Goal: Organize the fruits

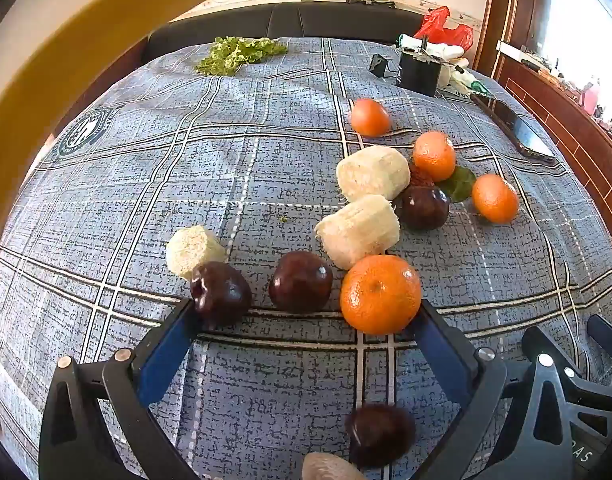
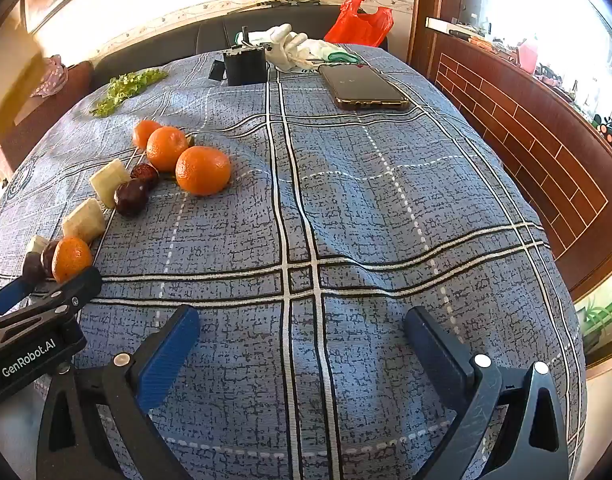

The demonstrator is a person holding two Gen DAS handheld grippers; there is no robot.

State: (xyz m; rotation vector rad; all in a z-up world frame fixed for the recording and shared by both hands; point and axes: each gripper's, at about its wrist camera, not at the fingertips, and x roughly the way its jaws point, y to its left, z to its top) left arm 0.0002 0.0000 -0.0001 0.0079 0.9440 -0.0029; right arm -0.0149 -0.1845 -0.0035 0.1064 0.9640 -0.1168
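Observation:
Fruit lies on a blue plaid cloth [image 1: 266,160]. My left gripper [image 1: 306,320] is open and empty. Just beyond its fingertips lie a dark plum [image 1: 220,293], another plum [image 1: 301,281] and a tangerine [image 1: 380,294]. Behind them lie pale peeled banana pieces [image 1: 358,231], a third plum [image 1: 422,207] and more tangerines [image 1: 434,155]. One more plum [image 1: 380,434] lies close under the gripper. My right gripper [image 2: 302,328] is open and empty over bare cloth [image 2: 386,216], with the fruit row [image 2: 203,170] far to its left. The left gripper [image 2: 46,312] shows there too.
Green lettuce [image 1: 240,53] lies at the far edge. A black box [image 1: 420,72], white gloves [image 2: 290,46] and a red bag [image 2: 360,20] sit at the back. A phone [image 2: 364,87] lies at the far right. A wooden brick-patterned wall [image 2: 526,152] borders the right.

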